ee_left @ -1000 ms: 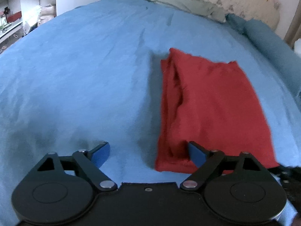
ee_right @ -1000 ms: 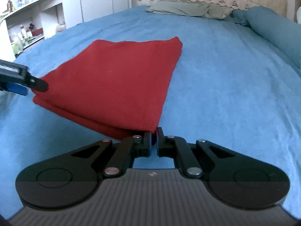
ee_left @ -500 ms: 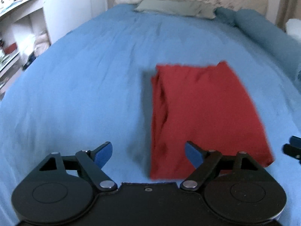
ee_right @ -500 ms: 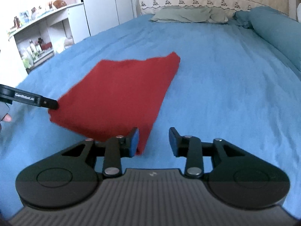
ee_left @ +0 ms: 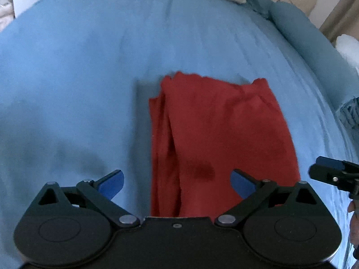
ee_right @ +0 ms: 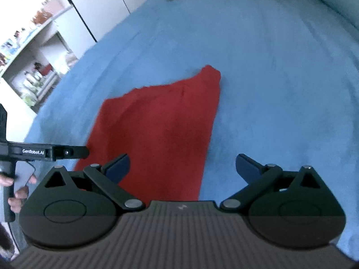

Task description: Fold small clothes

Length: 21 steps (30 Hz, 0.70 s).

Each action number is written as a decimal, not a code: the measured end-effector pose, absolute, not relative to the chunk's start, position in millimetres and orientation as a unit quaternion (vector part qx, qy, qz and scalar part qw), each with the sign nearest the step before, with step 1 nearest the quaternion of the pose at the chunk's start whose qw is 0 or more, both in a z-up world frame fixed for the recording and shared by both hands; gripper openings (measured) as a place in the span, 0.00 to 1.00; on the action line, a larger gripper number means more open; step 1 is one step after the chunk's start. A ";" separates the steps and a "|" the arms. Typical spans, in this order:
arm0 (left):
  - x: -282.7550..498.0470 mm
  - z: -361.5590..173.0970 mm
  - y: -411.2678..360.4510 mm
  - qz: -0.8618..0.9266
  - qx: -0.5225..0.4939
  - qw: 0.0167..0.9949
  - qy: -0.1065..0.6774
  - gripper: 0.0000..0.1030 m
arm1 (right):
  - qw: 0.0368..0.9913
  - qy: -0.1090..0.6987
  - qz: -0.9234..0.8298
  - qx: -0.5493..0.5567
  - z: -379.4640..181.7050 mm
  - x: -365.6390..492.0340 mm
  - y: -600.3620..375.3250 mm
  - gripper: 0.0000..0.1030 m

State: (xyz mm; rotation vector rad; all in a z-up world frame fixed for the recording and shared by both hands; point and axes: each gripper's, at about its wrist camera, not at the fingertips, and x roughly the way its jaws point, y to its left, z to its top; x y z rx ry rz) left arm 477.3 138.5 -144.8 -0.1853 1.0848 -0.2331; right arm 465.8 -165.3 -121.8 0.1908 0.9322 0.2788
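A folded red cloth (ee_left: 219, 134) lies flat on the blue bedspread (ee_left: 78, 78), layered edges along its left side. My left gripper (ee_left: 177, 182) is open and empty, above the cloth's near end. In the right wrist view the cloth (ee_right: 161, 134) lies ahead and left. My right gripper (ee_right: 182, 165) is open and empty, over the cloth's near right edge. The right gripper's tip shows at the right of the left wrist view (ee_left: 332, 174); the left gripper shows at the left of the right wrist view (ee_right: 44, 152).
Pillows and a blue bolster (ee_left: 314, 44) lie at the head of the bed. White shelves with small items (ee_right: 33, 62) and a cabinet (ee_right: 101, 4) stand beyond the bed's left side.
My right gripper let go of the cloth's corner and opened wide. Both grippers rose and drew back from the cloth, which now lies flat.
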 end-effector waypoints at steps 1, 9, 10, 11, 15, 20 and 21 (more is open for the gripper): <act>480.3 -150.8 137.3 -0.108 -0.091 0.845 0.516 0.92 | 0.877 0.453 0.131 0.091 -127.3 470.3 -162.2 1.00; 486.5 -162.1 129.3 -0.129 -0.133 0.842 0.506 0.63 | 0.852 0.486 0.154 0.124 -166.8 493.7 -150.7 0.90; 487.5 -160.9 126.9 -0.134 -0.135 0.840 0.508 0.52 | 0.847 0.490 0.159 0.133 -170.5 495.0 -149.8 0.78; 487.9 -158.1 125.5 -0.130 -0.136 0.840 0.509 0.44 | 0.845 0.490 0.162 0.141 -171.7 495.1 -148.7 0.75; 480.7 -142.0 119.7 -0.123 -0.140 0.848 0.497 0.29 | 0.861 0.467 0.162 0.122 -154.5 488.0 -144.1 0.44; 453.4 -105.2 102.3 -0.135 -0.127 0.861 0.474 0.27 | 0.882 0.431 0.160 0.106 -118.3 466.2 -145.3 0.41; 445.4 -97.2 97.6 -0.137 -0.125 0.865 0.467 0.27 | 0.885 0.424 0.162 0.103 -109.4 459.2 -147.3 0.41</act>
